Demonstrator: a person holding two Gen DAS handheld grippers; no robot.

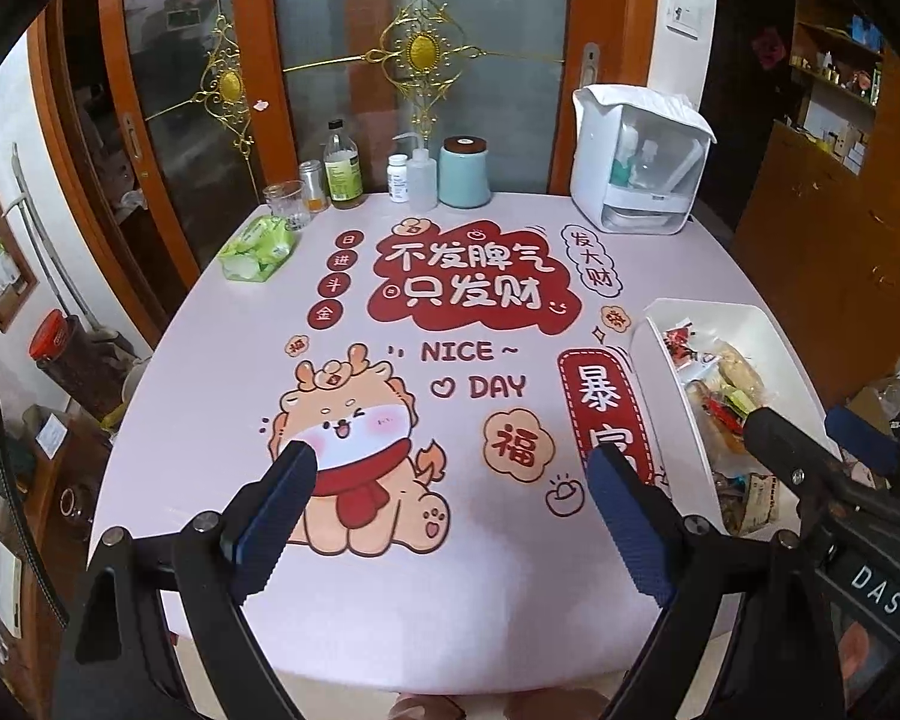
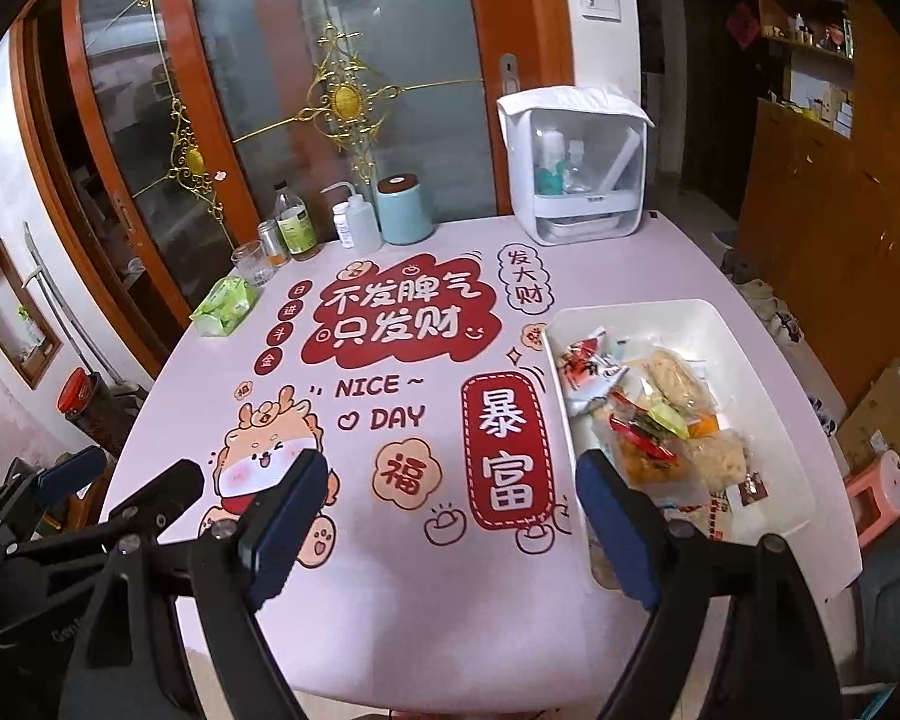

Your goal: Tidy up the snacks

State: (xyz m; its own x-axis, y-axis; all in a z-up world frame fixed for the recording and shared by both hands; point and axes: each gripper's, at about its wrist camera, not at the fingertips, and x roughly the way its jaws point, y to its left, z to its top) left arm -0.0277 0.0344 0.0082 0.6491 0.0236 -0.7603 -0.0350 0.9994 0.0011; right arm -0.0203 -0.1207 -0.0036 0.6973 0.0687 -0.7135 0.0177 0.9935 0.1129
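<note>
A white rectangular bin [image 2: 714,324] sits at the table's right side and holds several wrapped snacks [image 2: 660,414]. It also shows in the left wrist view [image 1: 744,324] with the snacks [image 1: 720,384] inside. My left gripper [image 1: 450,468] is open and empty, held above the dragon print on the table. My right gripper [image 2: 450,480] is open and empty, held above the table with its right finger over the bin's near left corner. The right gripper also shows at the right of the left wrist view [image 1: 810,426].
The pink printed tablecloth [image 2: 390,600] covers the table. At the back stand a green tissue pack [image 2: 225,300], a glass [image 2: 252,261], bottles [image 2: 294,222], a teal canister [image 2: 403,210] and a white dispenser box [image 2: 576,168]. Glass doors stand behind.
</note>
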